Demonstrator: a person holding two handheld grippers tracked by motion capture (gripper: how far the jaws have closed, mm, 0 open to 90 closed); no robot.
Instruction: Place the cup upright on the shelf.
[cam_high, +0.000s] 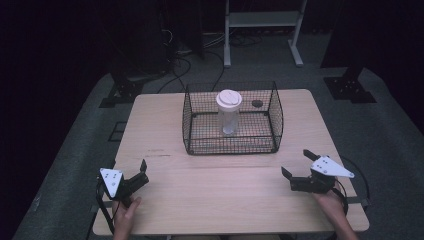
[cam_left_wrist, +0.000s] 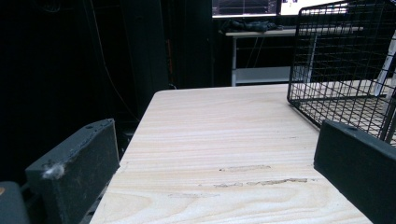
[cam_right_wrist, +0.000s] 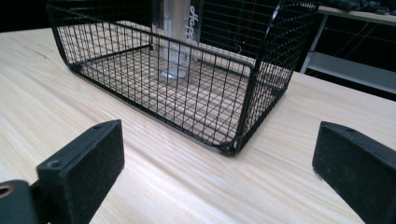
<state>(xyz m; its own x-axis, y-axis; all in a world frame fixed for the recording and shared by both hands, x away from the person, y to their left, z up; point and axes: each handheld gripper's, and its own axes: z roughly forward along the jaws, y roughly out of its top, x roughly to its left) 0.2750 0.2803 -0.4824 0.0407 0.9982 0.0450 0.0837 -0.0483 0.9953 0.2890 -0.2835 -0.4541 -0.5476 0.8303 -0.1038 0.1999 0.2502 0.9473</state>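
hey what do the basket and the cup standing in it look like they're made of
Basket: probably metal wire with a black coating, going by its thin rigid mesh. Cup: likely clear plastic, since the mesh shows through its wall; its lid looks like matte white plastic.

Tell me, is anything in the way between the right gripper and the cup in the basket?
Yes. The wire basket wall nearest the person stands between the open right gripper and the clear cup. The basket top is open, so coming from above looks free.
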